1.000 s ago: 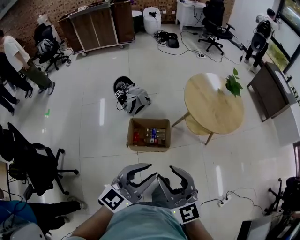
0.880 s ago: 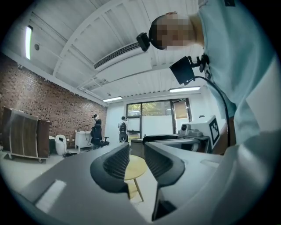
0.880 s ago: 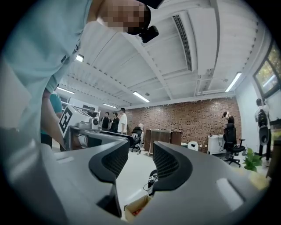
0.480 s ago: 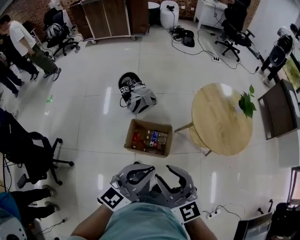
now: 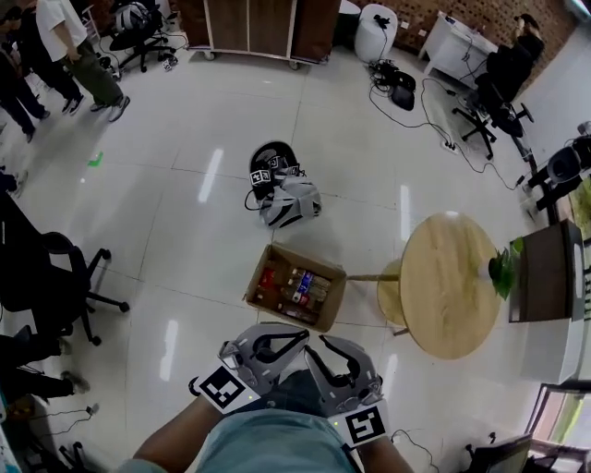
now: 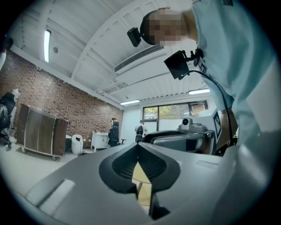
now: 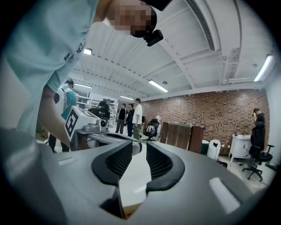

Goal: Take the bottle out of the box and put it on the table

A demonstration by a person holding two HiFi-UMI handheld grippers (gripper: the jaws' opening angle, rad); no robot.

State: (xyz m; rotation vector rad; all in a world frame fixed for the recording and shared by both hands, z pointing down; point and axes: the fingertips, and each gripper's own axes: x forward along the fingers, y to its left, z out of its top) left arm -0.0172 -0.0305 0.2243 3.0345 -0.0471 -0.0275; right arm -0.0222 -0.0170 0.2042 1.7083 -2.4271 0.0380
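Your left gripper (image 5: 297,340) is pressed together; your right gripper (image 5: 332,345) — jaws just closing, narrowly apart, empty — sits beside it, with the bottles (image 5: 295,285) in the box (image 5: 256,287) just ahead.

Glossy white tile floor (image 5: 185,120), brick wall (image 7: 210,110) — black office chair (image 5: 51,272), wooden cabinet (image 5: 249,18)

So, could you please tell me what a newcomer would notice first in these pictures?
The open cardboard box on the floor at the middle of the head view, with bottles lying in it, draws the eye first. Just right of it stands a round wooden table, and beyond the box a grey backpack lies on the floor.
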